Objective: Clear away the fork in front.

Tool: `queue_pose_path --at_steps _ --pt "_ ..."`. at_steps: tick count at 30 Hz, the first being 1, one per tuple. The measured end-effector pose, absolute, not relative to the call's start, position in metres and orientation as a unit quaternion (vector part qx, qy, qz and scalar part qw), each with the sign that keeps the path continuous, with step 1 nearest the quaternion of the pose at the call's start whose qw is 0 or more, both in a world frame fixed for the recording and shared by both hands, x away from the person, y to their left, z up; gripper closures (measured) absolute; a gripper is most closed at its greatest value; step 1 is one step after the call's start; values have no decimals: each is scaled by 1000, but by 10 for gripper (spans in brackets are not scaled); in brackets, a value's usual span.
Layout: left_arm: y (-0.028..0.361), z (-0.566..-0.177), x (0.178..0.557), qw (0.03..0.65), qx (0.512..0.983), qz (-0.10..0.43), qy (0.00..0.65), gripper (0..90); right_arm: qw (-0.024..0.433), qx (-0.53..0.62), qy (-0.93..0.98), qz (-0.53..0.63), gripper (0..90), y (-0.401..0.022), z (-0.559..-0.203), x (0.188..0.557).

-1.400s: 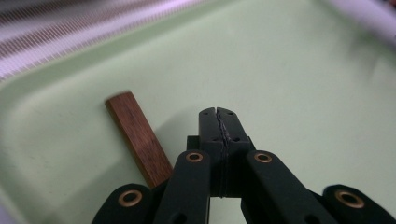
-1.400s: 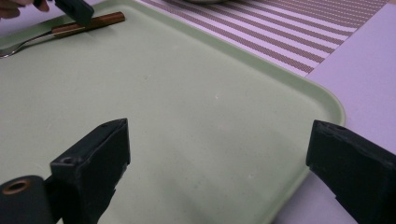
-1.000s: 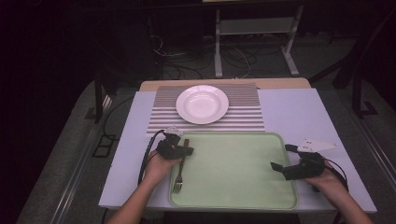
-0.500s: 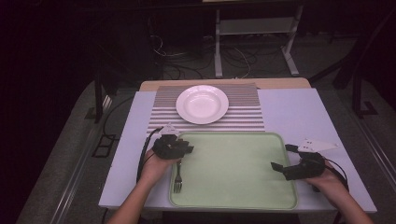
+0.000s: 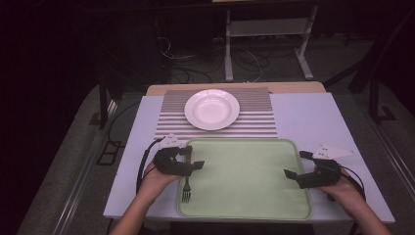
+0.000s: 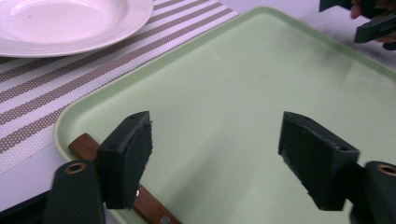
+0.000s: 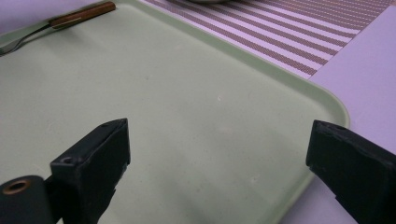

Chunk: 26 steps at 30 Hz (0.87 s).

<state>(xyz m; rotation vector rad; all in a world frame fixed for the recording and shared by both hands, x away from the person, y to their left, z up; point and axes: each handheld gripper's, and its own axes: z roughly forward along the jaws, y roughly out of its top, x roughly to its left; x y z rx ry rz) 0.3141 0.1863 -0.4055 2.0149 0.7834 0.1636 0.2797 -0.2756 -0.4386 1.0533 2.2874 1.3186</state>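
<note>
Fork (image 5: 186, 188) lies flat on the green tray (image 5: 254, 205), along its left edge near the front left corner: tines toward the person, wooden handle (image 6: 88, 145) pointing away toward the placemat. Judged light and stiff; the metal neck and tines likely slick, the wooden handle the better place for pads. It lies low on the tray floor close to the raised rim, so a pinch across the handle from above seems the workable hold.

Left gripper (image 5: 192, 157) is over the fork's handle end, held by the left hand (image 5: 155, 180) with the forearm coming in from the front edge. Its jaws have just been opening; they now stand spread with nothing between them, and the handle shows just beneath and behind one pad (image 6: 135, 151).

Right gripper (image 5: 296, 164) is over the tray's right edge, jaws spread wide, empty, right hand (image 5: 342, 188) resting low.

Farther off: striped placemat (image 5: 166, 120) at the tray's far edge, white plate (image 5: 212, 108) centred on it.
</note>
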Motion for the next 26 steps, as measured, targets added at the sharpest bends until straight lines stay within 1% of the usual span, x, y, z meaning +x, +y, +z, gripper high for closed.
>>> queue_pose_path --at_steps 3,5,6,7,9,16,26 --pt "193 -408 309 474 816 76 323 153 150 365 796 459 65 -275 -439 280" --pt "197 -413 306 478 812 86 325 128 150 365 796 459 65 -275 -438 280" --pt "199 -418 304 474 813 93 326 51 150 364 796 459 65 -275 -438 279" --pt "199 -418 304 474 813 93 326 9 150 364 796 459 65 -275 -438 279" --pt "201 -420 303 466 820 94 318 0 150 364 796 459 65 -275 -438 279" --pt "205 -423 304 470 817 88 322 0 149 364 797 459 65 -275 -438 278" --pt "204 -421 304 470 818 94 318 0 151 364 795 461 65 -276 -437 278"
